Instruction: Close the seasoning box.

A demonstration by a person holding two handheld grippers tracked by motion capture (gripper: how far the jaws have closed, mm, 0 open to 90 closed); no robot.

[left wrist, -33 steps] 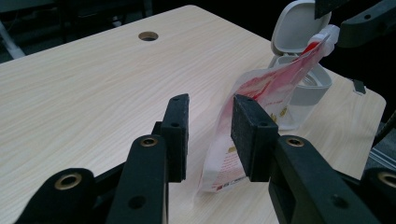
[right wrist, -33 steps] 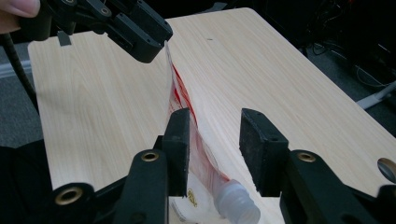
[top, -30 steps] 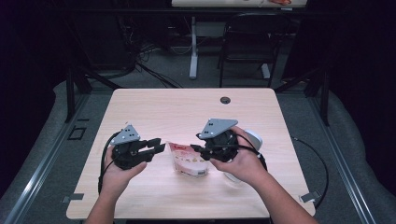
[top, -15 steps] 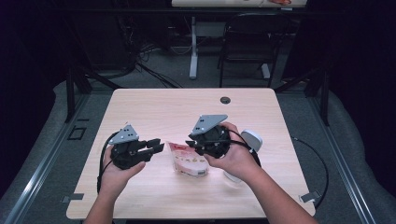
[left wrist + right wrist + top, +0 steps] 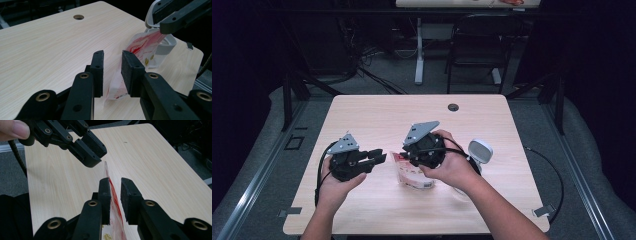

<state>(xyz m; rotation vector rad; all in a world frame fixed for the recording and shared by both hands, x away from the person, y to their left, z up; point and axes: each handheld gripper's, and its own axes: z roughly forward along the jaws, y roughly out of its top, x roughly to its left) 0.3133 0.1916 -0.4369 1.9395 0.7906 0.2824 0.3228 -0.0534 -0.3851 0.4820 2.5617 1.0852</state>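
On the table (image 5: 362,120), I hold the pouch (image 5: 412,172) mid-board — its top edge running between my right gripper (image 5: 115,195) jaws, which have just been closing, a gap showing; left gripper (image 5: 112,70) part-open, just beside.

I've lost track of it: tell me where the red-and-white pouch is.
High view: the pouch stands on the table's near middle, between the left tool and right tool.
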